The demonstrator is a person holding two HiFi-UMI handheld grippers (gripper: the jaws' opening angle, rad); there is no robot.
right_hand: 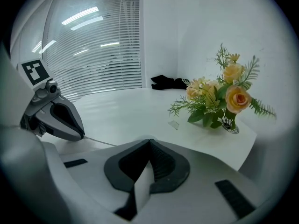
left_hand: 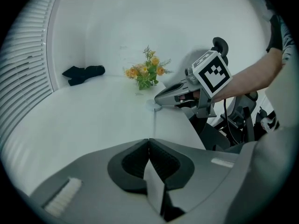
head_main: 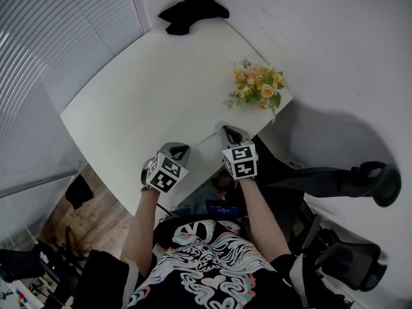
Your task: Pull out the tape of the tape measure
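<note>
A thin pale tape (left_hand: 152,124) runs taut over the white table (head_main: 148,89) between my two grippers. It enters the shut jaws of my left gripper (left_hand: 149,140) and ends at a small pale round thing (left_hand: 151,107) on the table under the tip of my right gripper (left_hand: 157,101). The right gripper view shows the tape (right_hand: 100,141) leaving the left gripper (right_hand: 83,135) and passing out of sight under the right gripper (right_hand: 149,140), whose pads meet with nothing seen between them. Both grippers (head_main: 179,148) (head_main: 226,129) hover near the table's front edge.
A vase of yellow and orange flowers (head_main: 257,87) stands at the table's right edge. A black cloth (head_main: 192,11) lies at the far corner. Window blinds (head_main: 58,37) run along the left. Black office chairs (head_main: 360,179) stand right of the table.
</note>
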